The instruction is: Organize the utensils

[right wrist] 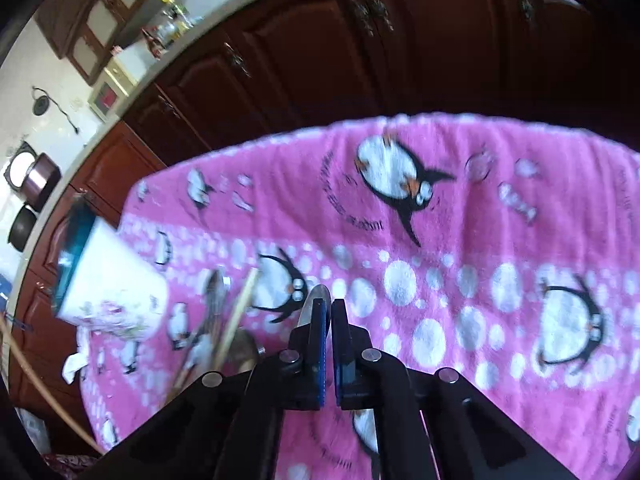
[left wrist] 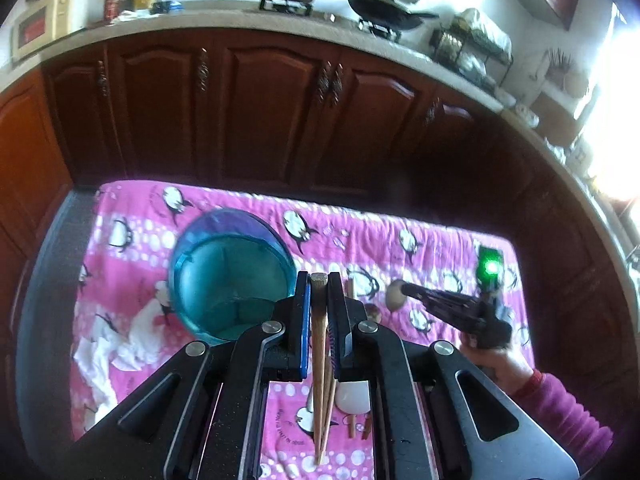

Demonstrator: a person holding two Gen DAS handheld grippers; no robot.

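My left gripper (left wrist: 319,280) is shut on a pair of wooden chopsticks (left wrist: 319,364), held upright just right of the blue cup (left wrist: 228,276), which stands open on the pink penguin cloth (left wrist: 400,224). My right gripper (right wrist: 327,304) is shut on a metal spoon (right wrist: 316,300) whose bowl sticks out past the fingertips. In the left wrist view the right gripper (left wrist: 404,290) holds that spoon (left wrist: 395,296) above the cloth. The cup (right wrist: 108,284) shows at the left of the right wrist view. More chopsticks (right wrist: 236,320) and a spoon (right wrist: 214,296) lie beside it.
A white spoon (left wrist: 354,396) and more wooden chopsticks (left wrist: 352,426) lie on the cloth under my left gripper. A crumpled white tissue (left wrist: 120,344) lies left of the cup. Dark wooden cabinets (left wrist: 280,112) and a counter with pots stand beyond the table.
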